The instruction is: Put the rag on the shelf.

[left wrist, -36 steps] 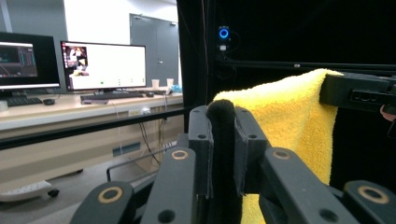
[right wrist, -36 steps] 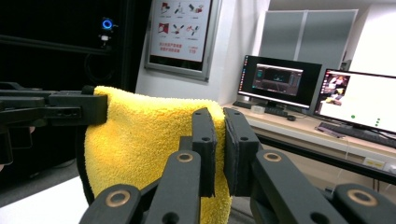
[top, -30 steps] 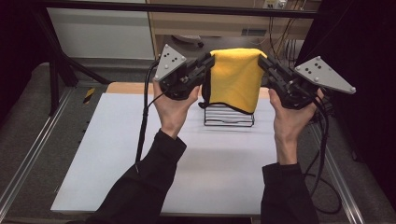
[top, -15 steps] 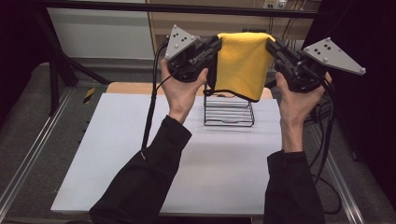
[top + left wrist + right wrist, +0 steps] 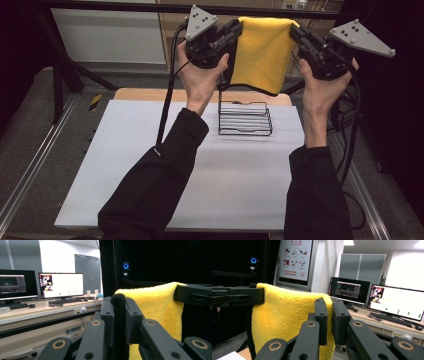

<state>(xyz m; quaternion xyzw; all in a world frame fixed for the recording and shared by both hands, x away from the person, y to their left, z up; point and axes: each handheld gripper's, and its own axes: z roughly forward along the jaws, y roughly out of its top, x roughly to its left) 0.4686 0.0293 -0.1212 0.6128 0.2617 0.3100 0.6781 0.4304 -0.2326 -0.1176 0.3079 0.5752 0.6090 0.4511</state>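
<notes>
A yellow towel (image 5: pixel 262 52) hangs folded between my two grippers, high above a black wire rack (image 5: pixel 245 119) that stands on the white table top (image 5: pixel 150 160). My left gripper (image 5: pixel 239 27) is shut on the towel's upper left corner, and my right gripper (image 5: pixel 295 31) is shut on its upper right corner. In the left gripper view the pads of the left gripper (image 5: pixel 119 312) pinch the towel's dark hem, and the yellow towel (image 5: pixel 155 307) stretches across to the other gripper (image 5: pixel 192 293). In the right gripper view the right gripper (image 5: pixel 329 315) clamps the towel (image 5: pixel 284 315).
Metal rails (image 5: pixel 30 170) run along both sides of the table. A small yellow-black object (image 5: pixel 95 101) lies off the table's far left corner. Black frame bars (image 5: pixel 65 70) stand at the back left. Beyond the table is a desk with monitors (image 5: pixel 61 285).
Both hands have risen and moved away from me with the towel stretched between them. The towel's lower edge now hangs clear above the wire rack.
</notes>
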